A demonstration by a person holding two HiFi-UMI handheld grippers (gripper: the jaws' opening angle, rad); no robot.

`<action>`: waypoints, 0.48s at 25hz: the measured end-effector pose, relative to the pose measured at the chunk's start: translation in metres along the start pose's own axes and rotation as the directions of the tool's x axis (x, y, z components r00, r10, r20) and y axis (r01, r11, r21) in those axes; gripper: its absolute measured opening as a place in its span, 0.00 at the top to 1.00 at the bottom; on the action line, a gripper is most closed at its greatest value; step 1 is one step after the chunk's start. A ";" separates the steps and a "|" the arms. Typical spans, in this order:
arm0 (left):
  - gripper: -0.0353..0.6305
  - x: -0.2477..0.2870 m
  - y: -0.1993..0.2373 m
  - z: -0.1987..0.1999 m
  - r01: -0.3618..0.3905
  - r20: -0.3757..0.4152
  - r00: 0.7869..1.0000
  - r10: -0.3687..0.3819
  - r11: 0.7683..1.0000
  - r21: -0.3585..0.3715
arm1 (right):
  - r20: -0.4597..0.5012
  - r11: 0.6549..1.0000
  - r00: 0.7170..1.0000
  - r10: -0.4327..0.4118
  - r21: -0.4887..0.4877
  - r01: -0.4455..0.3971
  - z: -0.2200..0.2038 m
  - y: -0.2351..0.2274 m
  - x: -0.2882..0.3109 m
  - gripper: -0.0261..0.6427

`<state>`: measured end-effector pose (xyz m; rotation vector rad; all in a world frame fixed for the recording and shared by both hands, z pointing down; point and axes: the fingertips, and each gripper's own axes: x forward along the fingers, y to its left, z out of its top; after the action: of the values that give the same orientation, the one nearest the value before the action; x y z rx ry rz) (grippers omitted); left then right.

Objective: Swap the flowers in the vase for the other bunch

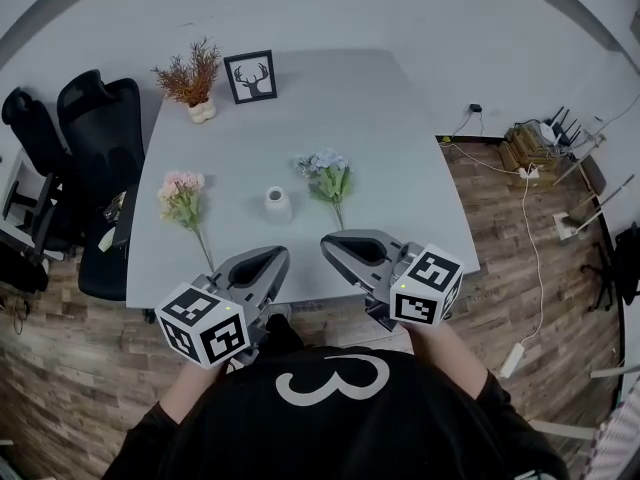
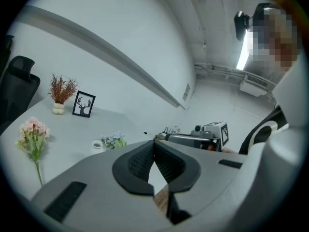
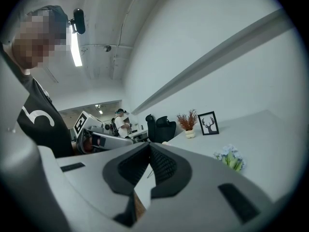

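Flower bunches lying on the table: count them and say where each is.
2. The pink bunch lies left of the white vase; the blue bunch lies right of it. The potted reddish dried plant at the back is not counted. None seems hidden.

White vase (image 1: 277,204) upright between pink bunch (image 1: 181,196) lying left, blue bunch (image 1: 327,176) lying right.
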<state>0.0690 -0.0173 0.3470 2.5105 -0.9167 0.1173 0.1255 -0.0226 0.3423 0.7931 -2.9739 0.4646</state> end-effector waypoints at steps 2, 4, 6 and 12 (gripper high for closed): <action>0.93 0.002 -0.003 -0.002 0.005 -0.001 1.000 -0.005 1.000 -0.019 | -0.002 1.000 1.000 -0.002 -0.002 0.002 -0.001 -0.001 -0.003 0.95; 0.93 0.004 -0.004 -0.003 0.003 -0.005 1.000 -0.003 1.000 -0.027 | 0.000 1.000 1.000 -0.004 0.002 0.004 -0.001 -0.002 -0.006 0.95; 0.93 0.004 -0.003 -0.004 -0.004 -0.008 1.000 0.003 1.000 -0.029 | 0.000 1.000 1.000 -0.003 0.005 0.003 -0.002 -0.002 -0.007 0.95; 0.93 0.007 -0.001 -0.010 -0.028 -0.024 0.999 0.027 0.999 -0.034 | 0.006 1.000 1.000 0.002 0.025 -0.002 -0.006 -0.003 -0.009 0.95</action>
<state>0.0755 -0.0164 0.3567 2.4607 -0.9356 0.1390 0.1345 -0.0195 0.3476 0.7948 -2.9804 0.5016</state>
